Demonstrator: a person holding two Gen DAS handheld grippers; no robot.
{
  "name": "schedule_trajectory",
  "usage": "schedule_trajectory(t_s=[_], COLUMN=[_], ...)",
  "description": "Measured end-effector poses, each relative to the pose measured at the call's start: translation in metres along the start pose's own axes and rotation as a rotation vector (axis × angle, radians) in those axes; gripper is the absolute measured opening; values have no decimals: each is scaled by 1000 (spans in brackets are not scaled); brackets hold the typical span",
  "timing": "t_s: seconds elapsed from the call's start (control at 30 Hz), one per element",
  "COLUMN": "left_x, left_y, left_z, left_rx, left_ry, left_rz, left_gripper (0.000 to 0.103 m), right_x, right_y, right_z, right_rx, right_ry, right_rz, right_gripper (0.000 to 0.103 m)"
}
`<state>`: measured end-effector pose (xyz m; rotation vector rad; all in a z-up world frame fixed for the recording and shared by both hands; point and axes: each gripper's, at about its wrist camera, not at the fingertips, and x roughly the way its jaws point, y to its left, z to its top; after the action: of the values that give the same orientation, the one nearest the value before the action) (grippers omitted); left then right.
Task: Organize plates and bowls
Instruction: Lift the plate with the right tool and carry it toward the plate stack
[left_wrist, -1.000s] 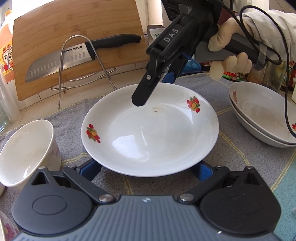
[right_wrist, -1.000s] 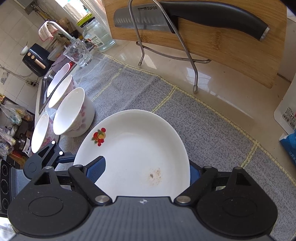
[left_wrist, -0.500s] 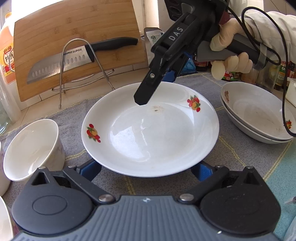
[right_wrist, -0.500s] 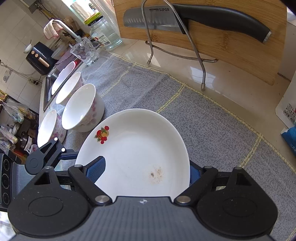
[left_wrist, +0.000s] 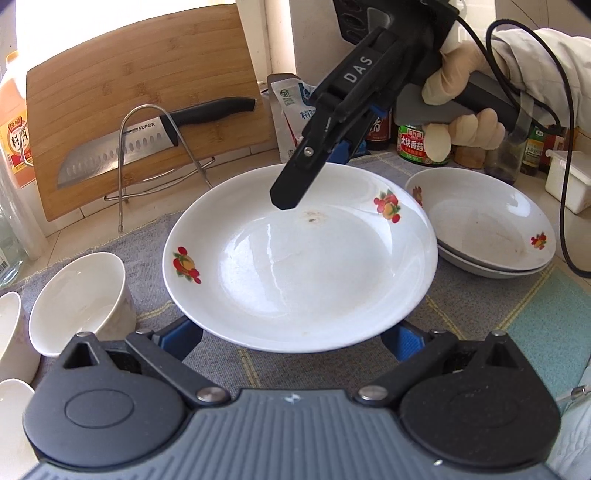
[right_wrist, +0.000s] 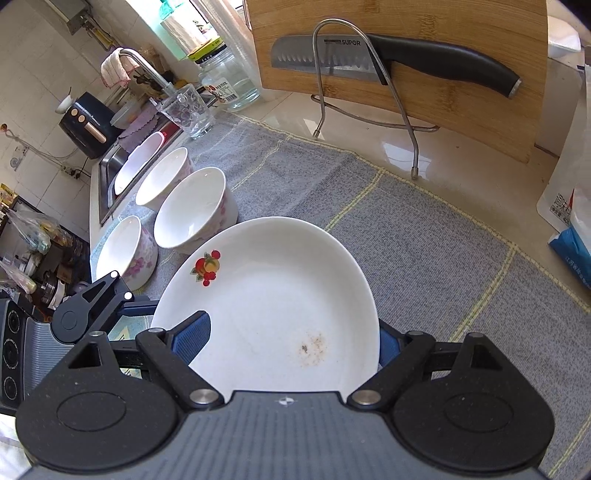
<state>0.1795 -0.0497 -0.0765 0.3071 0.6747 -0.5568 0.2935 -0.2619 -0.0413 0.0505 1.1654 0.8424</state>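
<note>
The white plate (left_wrist: 303, 266) with red fruit motifs filled the middle of the left wrist view, above the grey mat (left_wrist: 461, 306) on the worktop (left_wrist: 92, 218). A small brown smear marked its far side.

The left gripper (left_wrist: 293, 338) sat at the bottom of that frame with its fingers (left_wrist: 184, 336) set wide. The plate's near rim lay over their blue tips. I cannot tell whether the rim rested on them.

The right gripper (left_wrist: 314, 173) reached down from the upper right, held by a gloved hand (left_wrist: 461, 107). One black finger hung over the plate's far inner slope, and the other sat beyond the rim.

In the right wrist view the plate (right_wrist: 273, 295) lay tilted across the right gripper (right_wrist: 290, 339). The left finger was above the plate and the right finger behind its edge. These fingers (right_wrist: 192, 336) were also spread wide, straddling the rim rather than pinched shut on it. The left gripper (right_wrist: 88, 310) showed at the lower left of this frame.

Two stacked shallow dishes (left_wrist: 491, 236) stood at the right of the left wrist view, just beside the plate. A tall white bowl (left_wrist: 81, 295) stood at the lower left. The right wrist view showed a cluster of such bowls (right_wrist: 192, 206) at the left of the frame, near the plate.

A bamboo cutting board (left_wrist: 129, 92) leaned at the upper left. A knife (left_wrist: 147, 144) lay across a wire rack (left_wrist: 122, 177) in front of it.
</note>
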Motion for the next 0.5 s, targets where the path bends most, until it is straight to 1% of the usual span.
schedule_trajectory(t_s=[0.5], left_x=[-30], left_y=[-18], left_z=[-4], left_rx=[28], left_ry=[-6], left_rz=[-36], left_gripper=[101], right_x=[-26], right_y=[24], right_z=[-35], right_rx=[14], right_ry=[-43], right_rz=[-12], right_gripper=[93])
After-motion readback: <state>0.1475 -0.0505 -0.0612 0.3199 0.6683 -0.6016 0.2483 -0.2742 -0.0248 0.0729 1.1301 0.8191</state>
